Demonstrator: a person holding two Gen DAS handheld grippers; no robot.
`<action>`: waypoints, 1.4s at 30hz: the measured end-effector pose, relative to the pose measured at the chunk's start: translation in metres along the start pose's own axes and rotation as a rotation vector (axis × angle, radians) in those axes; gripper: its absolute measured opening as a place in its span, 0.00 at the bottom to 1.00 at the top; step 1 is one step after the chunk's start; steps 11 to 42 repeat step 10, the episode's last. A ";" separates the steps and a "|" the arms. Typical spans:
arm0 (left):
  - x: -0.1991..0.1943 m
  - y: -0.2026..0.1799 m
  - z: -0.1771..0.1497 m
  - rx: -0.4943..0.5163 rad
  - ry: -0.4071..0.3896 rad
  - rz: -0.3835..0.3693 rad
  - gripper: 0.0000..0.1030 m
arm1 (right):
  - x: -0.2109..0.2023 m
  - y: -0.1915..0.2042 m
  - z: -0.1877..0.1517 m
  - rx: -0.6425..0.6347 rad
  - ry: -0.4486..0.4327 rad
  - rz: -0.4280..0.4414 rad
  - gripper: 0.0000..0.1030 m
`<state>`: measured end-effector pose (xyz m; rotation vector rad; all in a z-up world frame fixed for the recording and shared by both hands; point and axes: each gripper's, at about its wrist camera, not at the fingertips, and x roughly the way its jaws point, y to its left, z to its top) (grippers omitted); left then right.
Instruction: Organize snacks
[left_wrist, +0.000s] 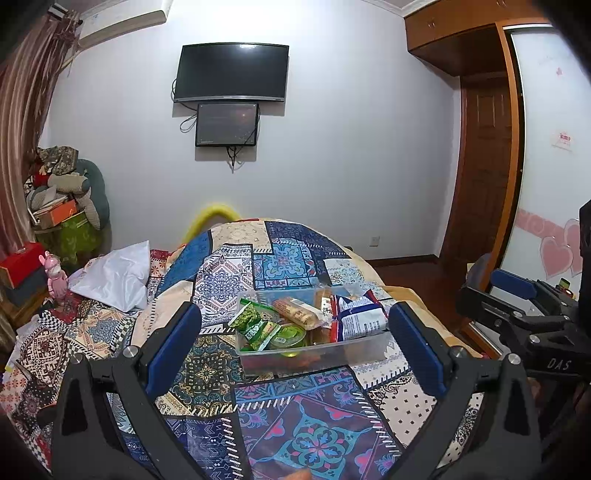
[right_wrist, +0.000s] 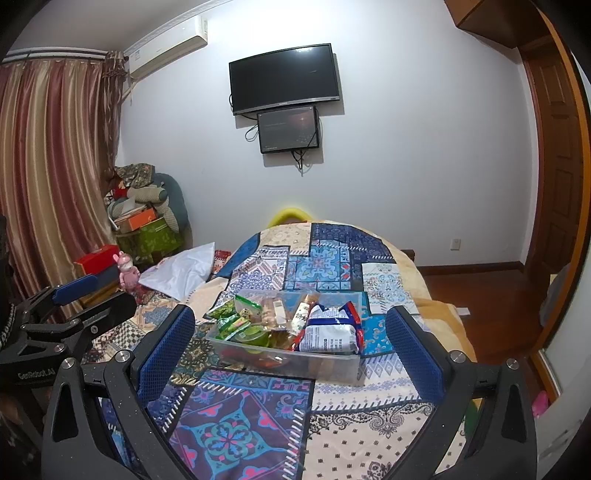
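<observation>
A clear plastic box stands on the patterned quilt, filled with snacks: green packets, a long biscuit pack, a green cup and a white-and-blue bag. My left gripper is open and empty, held back from the box's near side. My right gripper is open and empty, also short of the box. Each gripper shows at the edge of the other's view, the right one in the left wrist view and the left one in the right wrist view.
The quilt-covered bed fills the foreground. A white pillow and a pink figurine lie at the left. A pile of boxes and cushions stands by the curtain. Wooden floor and a door are at the right.
</observation>
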<state>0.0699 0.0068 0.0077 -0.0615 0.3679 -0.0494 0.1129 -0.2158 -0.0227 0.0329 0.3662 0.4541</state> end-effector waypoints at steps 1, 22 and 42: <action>0.000 0.000 0.000 -0.002 -0.001 -0.002 1.00 | 0.000 0.001 0.000 0.001 0.000 0.000 1.00; -0.001 0.000 0.000 -0.009 0.006 -0.024 1.00 | -0.001 0.002 0.000 0.001 0.003 -0.002 1.00; -0.001 0.000 0.000 -0.009 0.006 -0.024 1.00 | -0.001 0.002 0.000 0.001 0.003 -0.002 1.00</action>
